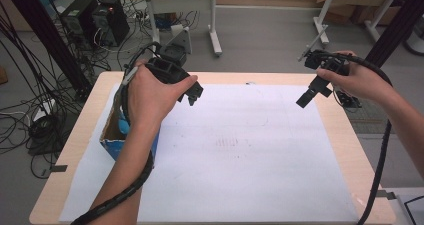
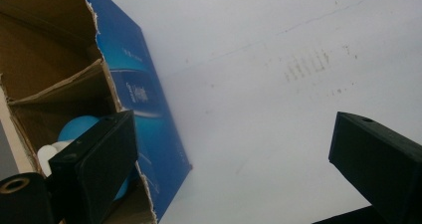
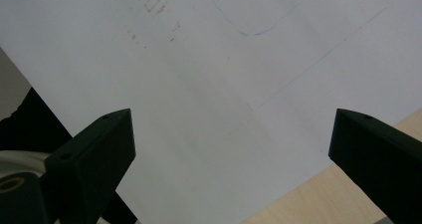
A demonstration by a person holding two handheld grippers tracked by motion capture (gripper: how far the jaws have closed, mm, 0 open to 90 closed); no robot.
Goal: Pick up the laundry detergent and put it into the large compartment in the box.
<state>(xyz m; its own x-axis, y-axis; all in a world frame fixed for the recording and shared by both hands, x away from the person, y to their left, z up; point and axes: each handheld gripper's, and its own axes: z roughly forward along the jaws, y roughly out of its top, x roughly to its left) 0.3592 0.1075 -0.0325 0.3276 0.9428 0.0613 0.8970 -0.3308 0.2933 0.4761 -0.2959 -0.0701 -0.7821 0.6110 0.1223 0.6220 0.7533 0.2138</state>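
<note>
An open-topped cardboard box with blue printed sides (image 1: 112,146) stands at the left edge of the white paper sheet (image 1: 240,150) that covers the wooden table (image 1: 345,135). Inside the box lies a blue and white object (image 2: 75,130), partly hidden by a jaw. My left gripper (image 1: 191,93) is held above the paper just right of the box; its jaws stand wide apart with nothing between them (image 2: 234,134). My right gripper (image 1: 306,99) hovers over the far right part of the sheet, also open and empty (image 3: 231,129), with bare paper under it.
Faint pencil marks (image 1: 232,142) sit mid-sheet. The table's wooden edge (image 3: 308,194) runs close to the right gripper. Behind the table are computer towers (image 1: 95,20), loose cables (image 1: 20,120), a white desk (image 1: 200,0) and black frame posts (image 1: 395,25).
</note>
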